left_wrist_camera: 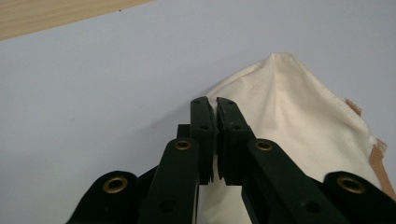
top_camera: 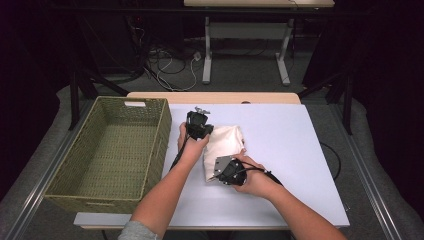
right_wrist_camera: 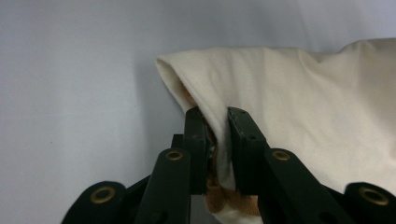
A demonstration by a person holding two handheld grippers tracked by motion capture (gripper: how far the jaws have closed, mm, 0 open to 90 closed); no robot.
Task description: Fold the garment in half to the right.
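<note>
Cloth: a cream-white folded fabric bundle with a stitched hem (top_camera: 223, 150) lies on the pale lavender table top (top_camera: 290, 150), just right of the olive-green woven rectangular basket (top_camera: 145, 150), which stands open on the left.

I have both tongs on the bundle. My left gripper (left_wrist_camera: 213, 103) is clamped on the far left edge of the cloth; its jaws stand almost touching, with a thin sliver of fabric between the pads. My right gripper (right_wrist_camera: 217, 112) is at the near edge, jaws pressed on a fold of the cream layer, with a tan inner lining visible below them. In the high view the left gripper (top_camera: 198, 125) sits at the far corner and the right gripper (top_camera: 230, 172) at the near one.

Reason for the two-point hold, as I judge it: pinching opposite ends keeps the folds from falling open and lets the bundle be carried level. Basket is the likely destination, being close on the left.

Risk: the thin left pinch may slip.
</note>
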